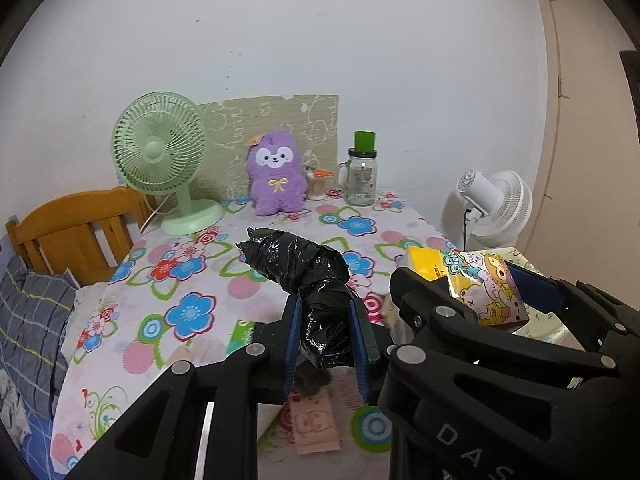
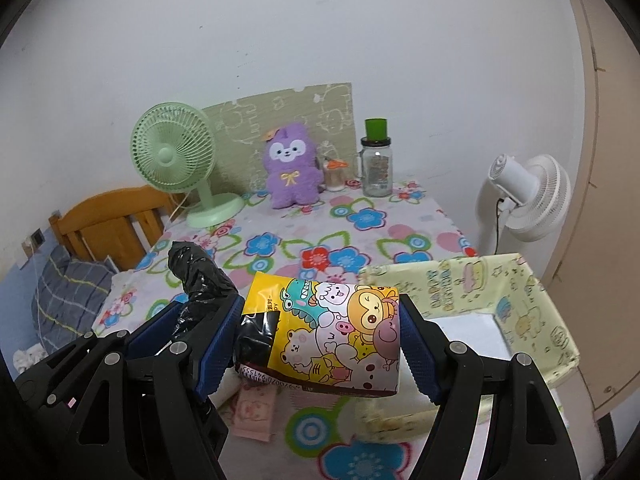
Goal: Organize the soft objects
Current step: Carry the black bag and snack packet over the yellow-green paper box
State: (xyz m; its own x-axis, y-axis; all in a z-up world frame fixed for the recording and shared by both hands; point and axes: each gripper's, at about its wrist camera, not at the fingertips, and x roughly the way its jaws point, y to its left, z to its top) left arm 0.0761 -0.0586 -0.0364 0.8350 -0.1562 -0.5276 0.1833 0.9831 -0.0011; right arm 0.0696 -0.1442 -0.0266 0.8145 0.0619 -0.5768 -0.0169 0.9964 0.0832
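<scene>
My left gripper (image 1: 326,332) is shut on a crumpled black plastic bag (image 1: 308,276) and holds it above the floral tablecloth (image 1: 188,280). My right gripper (image 2: 320,344) is shut on a yellow cartoon-print tissue pack (image 2: 332,332), held above the table next to a pale yellow fabric storage box (image 2: 520,292). The right gripper with the pack shows in the left wrist view (image 1: 480,288), and the black bag shows in the right wrist view (image 2: 196,276). A pink folded cloth (image 1: 316,424) lies on the table below the grippers. A purple plush toy (image 1: 276,176) sits at the back.
A green desk fan (image 1: 164,160) stands back left, a glass jar with a green lid (image 1: 362,172) back right. A white floor fan (image 1: 492,204) stands beyond the table's right edge. A wooden bed frame (image 1: 76,224) and grey bedding (image 1: 32,316) are to the left.
</scene>
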